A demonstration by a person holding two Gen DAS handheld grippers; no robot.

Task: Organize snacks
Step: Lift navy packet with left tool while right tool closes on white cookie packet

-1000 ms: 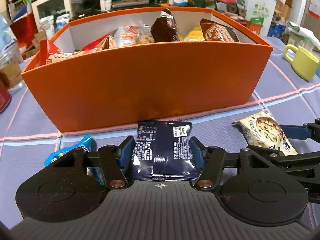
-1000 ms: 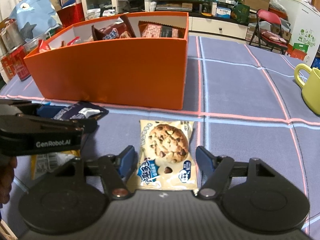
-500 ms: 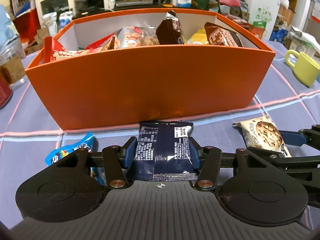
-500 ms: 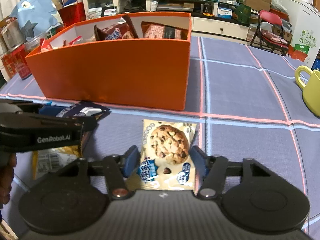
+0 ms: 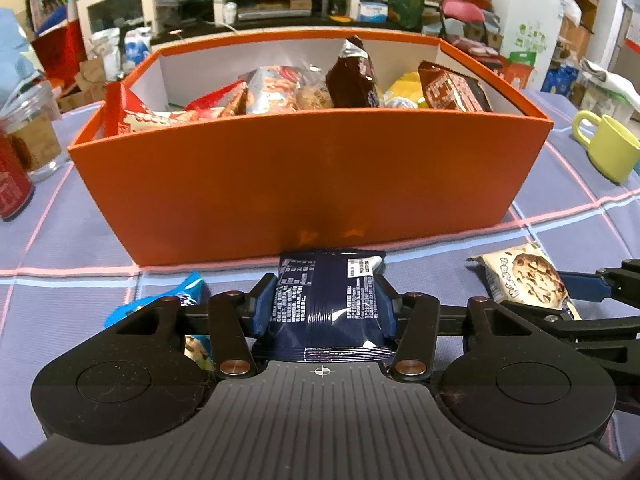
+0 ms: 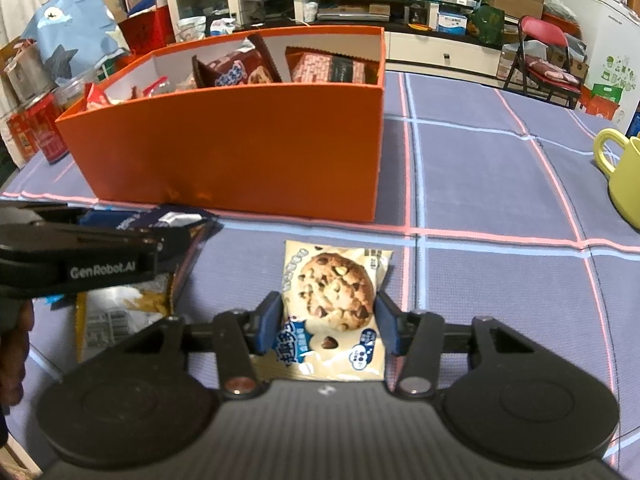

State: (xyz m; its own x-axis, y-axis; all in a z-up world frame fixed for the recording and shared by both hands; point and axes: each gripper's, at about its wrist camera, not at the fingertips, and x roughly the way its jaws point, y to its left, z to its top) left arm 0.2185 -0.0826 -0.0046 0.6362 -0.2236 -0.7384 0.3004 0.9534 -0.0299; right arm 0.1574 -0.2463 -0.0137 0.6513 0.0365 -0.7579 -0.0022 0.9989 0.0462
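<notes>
An orange box (image 5: 312, 184) holding several snack packets stands on the blue checked cloth; it also shows in the right wrist view (image 6: 240, 152). My left gripper (image 5: 324, 304) is shut on a dark blue snack packet (image 5: 326, 308), lifted just in front of the box. My right gripper (image 6: 328, 320) is shut on a cream chocolate-chip cookie packet (image 6: 332, 292), to the right of the left gripper. The cookie packet also shows in the left wrist view (image 5: 524, 276).
A light blue packet (image 5: 176, 304) lies under the left gripper's left side. A yellow packet (image 6: 120, 312) lies on the cloth below the left gripper. A yellow-green mug (image 5: 608, 148) stands at the right. A glass jar (image 5: 32, 136) and a red can (image 5: 12, 188) stand at the left.
Both grippers have closed onto their packets. The left gripper has risen a little with the dark blue packet, so the box looks lower.
</notes>
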